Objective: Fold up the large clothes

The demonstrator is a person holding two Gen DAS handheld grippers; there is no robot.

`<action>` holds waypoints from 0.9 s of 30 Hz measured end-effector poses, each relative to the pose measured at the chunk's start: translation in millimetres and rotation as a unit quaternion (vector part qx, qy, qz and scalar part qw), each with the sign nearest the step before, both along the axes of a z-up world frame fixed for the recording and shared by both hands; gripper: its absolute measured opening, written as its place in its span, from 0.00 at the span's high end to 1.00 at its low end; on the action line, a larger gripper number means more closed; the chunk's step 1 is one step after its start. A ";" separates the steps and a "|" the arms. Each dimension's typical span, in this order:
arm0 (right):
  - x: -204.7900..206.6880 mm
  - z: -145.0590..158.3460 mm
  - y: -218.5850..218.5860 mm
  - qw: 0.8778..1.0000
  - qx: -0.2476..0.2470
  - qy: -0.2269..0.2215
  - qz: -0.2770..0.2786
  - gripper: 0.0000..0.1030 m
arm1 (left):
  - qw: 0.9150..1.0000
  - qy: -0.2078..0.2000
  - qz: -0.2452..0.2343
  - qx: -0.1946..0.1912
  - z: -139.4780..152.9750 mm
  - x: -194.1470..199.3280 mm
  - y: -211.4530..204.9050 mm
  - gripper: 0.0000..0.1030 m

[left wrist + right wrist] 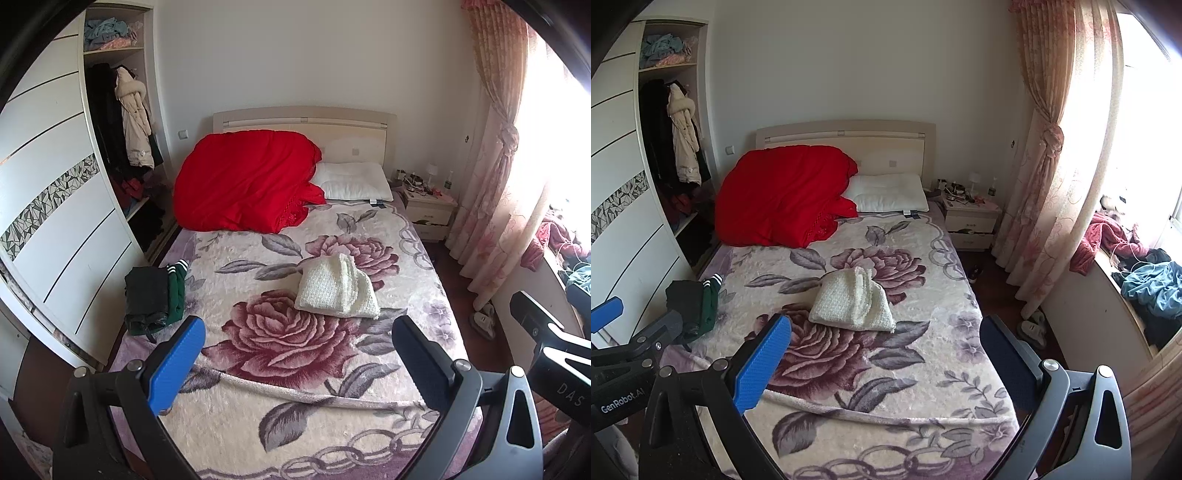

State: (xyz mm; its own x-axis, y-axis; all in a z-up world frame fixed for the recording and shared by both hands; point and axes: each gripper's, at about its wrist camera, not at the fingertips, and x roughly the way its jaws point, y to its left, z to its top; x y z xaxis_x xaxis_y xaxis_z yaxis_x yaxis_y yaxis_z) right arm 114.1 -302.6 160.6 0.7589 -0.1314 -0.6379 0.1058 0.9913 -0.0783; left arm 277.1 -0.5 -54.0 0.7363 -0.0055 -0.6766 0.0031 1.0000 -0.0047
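Hovering over bed (pixel 258 424), left gripper (pixel 295 354) and right gripper (pixel 886 354) both fingers wide, holding nothing. Folded cream knit (pixel 338 286) mid-bed; dark green clothes pile (pixel 153 299) at bed's left edge.

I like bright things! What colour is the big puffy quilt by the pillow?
Red: the bunched red quilt, clearest in the left wrist view.

We see daylight pouring in from the window (pixel 1152 140), blown out to pure white, and the curtain (pixel 1056 155) beside it glows washed-out pink. Away from the window the wardrobe (pixel 55 206) sits in dimmer, flatter light. Shadows on the bed (pixel 406 266) stay soft. Fisheye bending curves the wardrobe's straight lines hard, and black vignette cuts every corner. We find focus crisp mid-frame, softer toward the window's edge.
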 end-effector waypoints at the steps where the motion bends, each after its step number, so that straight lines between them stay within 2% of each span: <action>1: -0.7 1.3 0.2 1.000 0.000 0.000 0.000 0.00 | 1.000 0.000 -0.001 0.000 0.5 -0.9 0.0 0.00; 14: 0.0 -2.4 -0.8 1.000 -0.002 0.000 0.006 0.00 | 1.000 -0.005 0.006 0.001 4.3 -6.6 -1.6 0.00; 27: 4.1 6.2 -4.6 1.000 0.000 -0.009 0.006 0.00 | 1.000 -0.013 0.009 0.007 15.1 -7.8 -4.9 0.00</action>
